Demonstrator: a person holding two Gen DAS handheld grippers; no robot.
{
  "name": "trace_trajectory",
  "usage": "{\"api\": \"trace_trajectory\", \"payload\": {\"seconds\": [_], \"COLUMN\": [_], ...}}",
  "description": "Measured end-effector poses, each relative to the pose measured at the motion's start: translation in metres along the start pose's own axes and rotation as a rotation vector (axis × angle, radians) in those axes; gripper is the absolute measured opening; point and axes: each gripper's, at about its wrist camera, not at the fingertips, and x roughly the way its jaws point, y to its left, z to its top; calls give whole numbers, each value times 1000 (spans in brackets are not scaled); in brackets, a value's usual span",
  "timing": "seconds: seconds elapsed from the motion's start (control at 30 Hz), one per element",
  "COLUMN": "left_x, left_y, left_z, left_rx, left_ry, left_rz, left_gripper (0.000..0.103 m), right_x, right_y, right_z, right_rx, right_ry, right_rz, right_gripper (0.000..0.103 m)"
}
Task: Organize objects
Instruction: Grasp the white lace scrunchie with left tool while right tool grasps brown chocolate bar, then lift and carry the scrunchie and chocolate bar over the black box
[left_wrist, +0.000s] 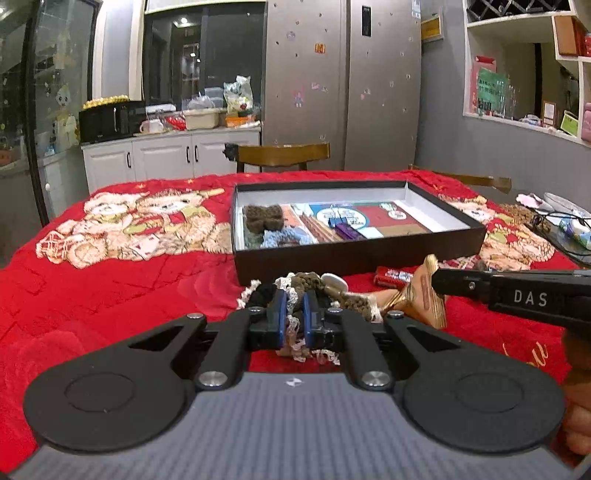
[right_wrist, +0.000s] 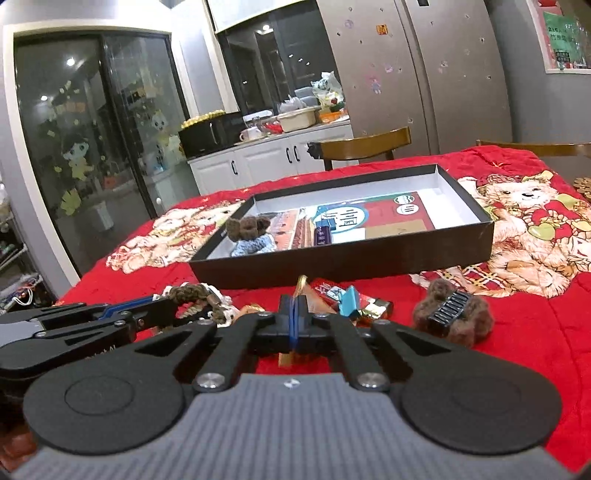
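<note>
Just before the black box (left_wrist: 354, 254), on the red-covered counter (left_wrist: 110, 288), both grippers are closed on loose items, a sign each is about to be lifted over the near wall. The left gripper (left_wrist: 294, 314) has its fingers pinching a lace-and-crochet scrunchie (left_wrist: 295, 286); the right gripper (right_wrist: 294, 314) has its fingers pressed on a thin gold piece (right_wrist: 301, 286) standing on edge. Judging by the crochet pieces (left_wrist: 264, 216) and cards already lying inside, the box is the collecting place, while a brown scrunchie (right_wrist: 452, 314) and red packets (right_wrist: 327, 290) wait outside.

Steel fridge (left_wrist: 343, 85), white cabinets (left_wrist: 162, 155), grey walls
</note>
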Motion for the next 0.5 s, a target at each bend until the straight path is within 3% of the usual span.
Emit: {"api": "trace_trajectory", "payload": {"seconds": [0.3, 0.4, 0.47, 0.5], "left_x": [-8, -10, -10, -9], "left_y": [4, 4, 2, 2], "left_z": [4, 4, 3, 2], "left_rx": [-21, -20, -13, -10], "left_ry": [-40, -51, -50, -47], "left_rz": [9, 15, 16, 16], "left_gripper": [11, 11, 11, 11], "right_x": [2, 9, 13, 16], "right_y": [-3, -6, -8, -8], "right_z": [3, 3, 2, 1], "right_rx": [10, 28, 32, 24], "right_ry": [13, 63, 79, 87], "right_rz": [-11, 11, 2, -8], "right_gripper": [2, 15, 39, 40]}}
